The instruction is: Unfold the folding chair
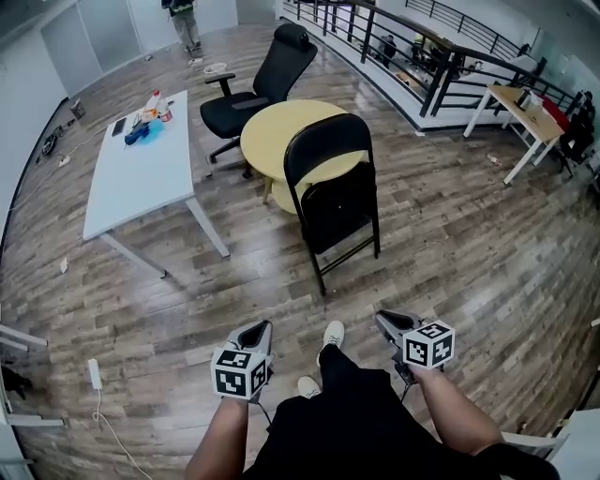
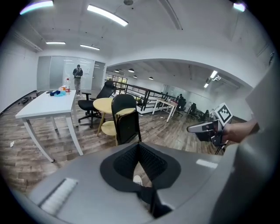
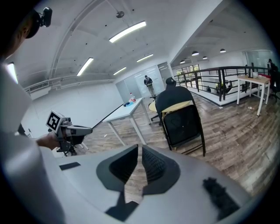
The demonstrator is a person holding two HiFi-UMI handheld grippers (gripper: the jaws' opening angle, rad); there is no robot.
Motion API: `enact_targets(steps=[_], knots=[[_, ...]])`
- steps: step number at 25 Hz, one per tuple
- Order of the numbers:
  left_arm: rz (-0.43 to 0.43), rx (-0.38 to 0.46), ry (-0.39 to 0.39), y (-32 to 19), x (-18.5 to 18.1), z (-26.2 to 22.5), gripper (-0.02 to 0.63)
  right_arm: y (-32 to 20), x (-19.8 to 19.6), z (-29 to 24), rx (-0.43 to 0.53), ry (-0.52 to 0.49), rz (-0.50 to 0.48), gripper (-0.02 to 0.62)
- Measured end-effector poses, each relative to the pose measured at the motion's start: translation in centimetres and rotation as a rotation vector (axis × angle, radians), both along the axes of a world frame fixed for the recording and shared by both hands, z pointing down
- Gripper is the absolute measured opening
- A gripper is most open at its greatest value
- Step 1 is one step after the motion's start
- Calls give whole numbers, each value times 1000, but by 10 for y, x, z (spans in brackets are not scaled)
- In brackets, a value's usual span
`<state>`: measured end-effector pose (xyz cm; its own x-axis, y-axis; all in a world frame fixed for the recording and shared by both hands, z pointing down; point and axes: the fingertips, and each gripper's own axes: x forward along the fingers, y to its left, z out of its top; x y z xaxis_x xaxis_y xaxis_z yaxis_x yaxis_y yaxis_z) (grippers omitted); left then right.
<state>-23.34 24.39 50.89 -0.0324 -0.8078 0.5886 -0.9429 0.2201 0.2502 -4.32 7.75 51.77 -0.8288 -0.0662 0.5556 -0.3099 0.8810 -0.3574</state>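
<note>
Down by the person's white shoes, both tools were held low over the brown wooden floor, and neither one had anything in it. The left gripper had its two jaws pressed tight together. The right gripper had its jaws almost together, with just a thin gap between them and only floor showing through. A little way ahead, well apart from both grippers, stood the black metal folding chair. It stood up on its legs, but its seat was flipped up flat against its back, so it was not yet unfolded. Right behind it was the round yellow table, and the chair's back was close against the table's edge. Farther off sat a black office chair on wheels, and to the left was a long white table with a few small things on its far end. Very far away a person stood by the wall. The job looked like it was only at the start, the walking-up part. Next, I think, the jaws would need to spread wide, one gripper would hold the chair's back steady, and the other would push the seat down.
</note>
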Motion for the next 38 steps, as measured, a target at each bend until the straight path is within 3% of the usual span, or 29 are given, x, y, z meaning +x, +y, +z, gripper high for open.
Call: enact_targets(steps=[5, 13, 31, 35, 38], knots=[[-52, -19, 15, -2, -23, 9, 8, -12, -22, 3, -2, -7, -21, 32], [-35, -39, 16, -40, -40, 14, 8, -41, -46, 15, -31, -10, -22, 32], [81, -92, -19, -201, -81, 13, 8, -158, -94, 35, -108, -36, 29, 32], [89, -105, 18, -227, -80, 10, 8, -176, -103, 29, -126, -66, 15, 32], [110, -118, 5, -245, -76, 8, 8, -188, -108, 23, -132, -100, 14, 32]])
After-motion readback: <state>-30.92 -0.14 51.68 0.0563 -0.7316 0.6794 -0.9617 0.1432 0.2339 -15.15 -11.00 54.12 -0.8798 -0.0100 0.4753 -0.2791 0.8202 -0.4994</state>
